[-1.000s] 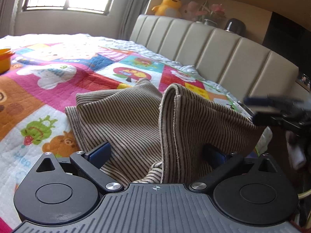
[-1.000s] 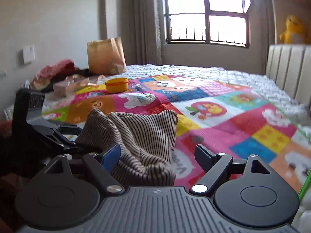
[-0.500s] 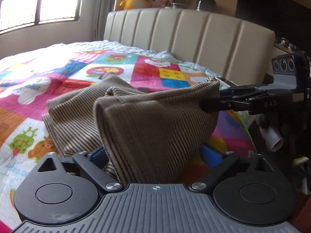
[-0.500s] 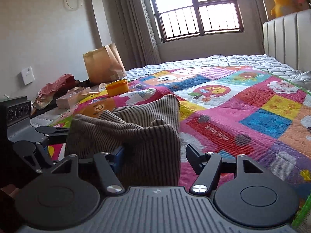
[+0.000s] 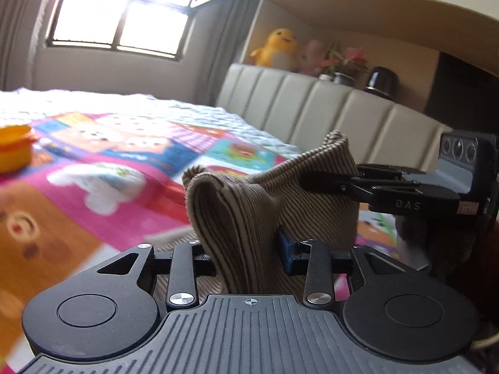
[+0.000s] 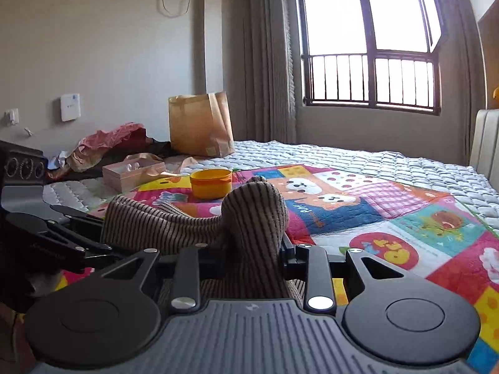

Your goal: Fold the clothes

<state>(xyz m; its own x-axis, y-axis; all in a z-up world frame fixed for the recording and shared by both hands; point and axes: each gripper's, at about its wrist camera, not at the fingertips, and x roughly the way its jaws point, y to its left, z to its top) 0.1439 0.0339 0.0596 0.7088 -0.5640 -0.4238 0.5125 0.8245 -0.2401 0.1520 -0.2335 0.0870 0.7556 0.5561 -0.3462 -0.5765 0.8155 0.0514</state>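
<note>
A brown striped garment (image 5: 249,218) is held up above the colourful quilt (image 5: 93,187). My left gripper (image 5: 246,258) is shut on one bunched edge of it. My right gripper (image 6: 249,258) is shut on another bunched edge of the same garment (image 6: 249,218). The right gripper also shows in the left wrist view (image 5: 312,182), clamped on the cloth at the right. The left gripper shows at the left of the right wrist view (image 6: 93,246), gripping the cloth. The fabric sags between the two grippers. The fingertips are hidden by cloth.
An orange bowl (image 6: 211,183) stands on the quilt beyond the garment. A pink box (image 6: 132,171), a brown paper bag (image 6: 199,134) and a pile of clothes (image 6: 109,143) lie at the far left. A padded headboard (image 5: 312,109) runs along the right.
Both grippers have closed on the garment and lifted it off the quilt. The cloth is now bunched and hanging between them.
</note>
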